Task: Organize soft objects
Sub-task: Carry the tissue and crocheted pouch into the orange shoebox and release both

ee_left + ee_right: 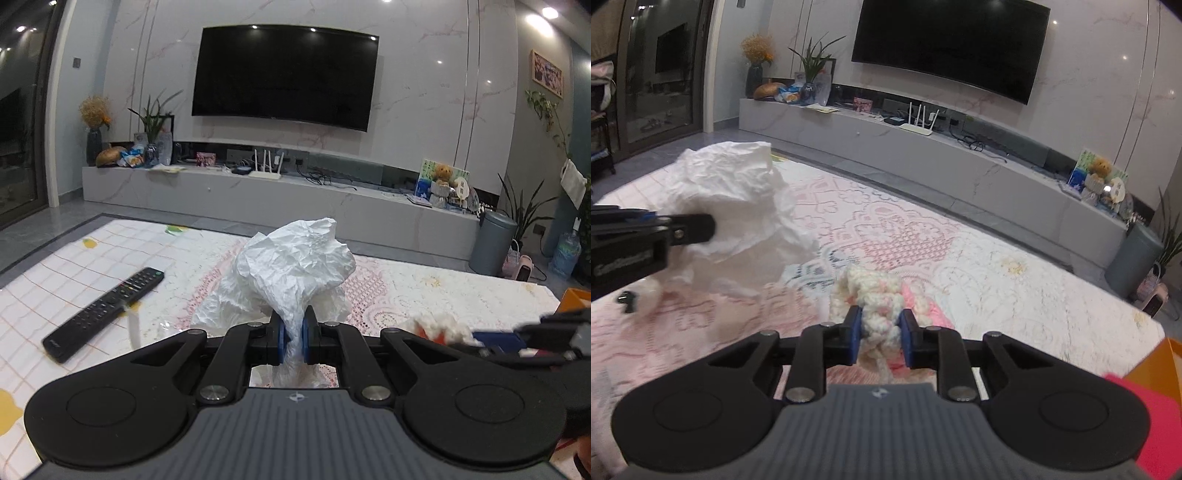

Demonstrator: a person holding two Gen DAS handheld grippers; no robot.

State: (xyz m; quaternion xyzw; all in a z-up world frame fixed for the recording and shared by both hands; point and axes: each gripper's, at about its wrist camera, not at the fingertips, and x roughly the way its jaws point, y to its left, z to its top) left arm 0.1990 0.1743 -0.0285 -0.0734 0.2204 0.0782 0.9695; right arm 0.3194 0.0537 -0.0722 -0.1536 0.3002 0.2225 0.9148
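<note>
My left gripper [292, 338] is shut on a crumpled white plastic bag [295, 258] and holds it above the table; the bag billows up past the fingers. In the right wrist view the same bag [738, 206] and the left gripper's fingers [690, 229] show at the left. My right gripper [881, 338] is shut on a cream and pink knitted piece [875, 291], which rests low over the lace cloth. In the left wrist view the right gripper [480, 341] and the knitted piece [439, 325] show blurred at the right edge.
A black remote [105, 312] lies on the checked cloth at the left. The table is covered by a pink lace cloth [905, 229]. An orange box [1156, 365] and a pink-red item [1160, 424] are at the right edge. A small black object [627, 297] lies at left.
</note>
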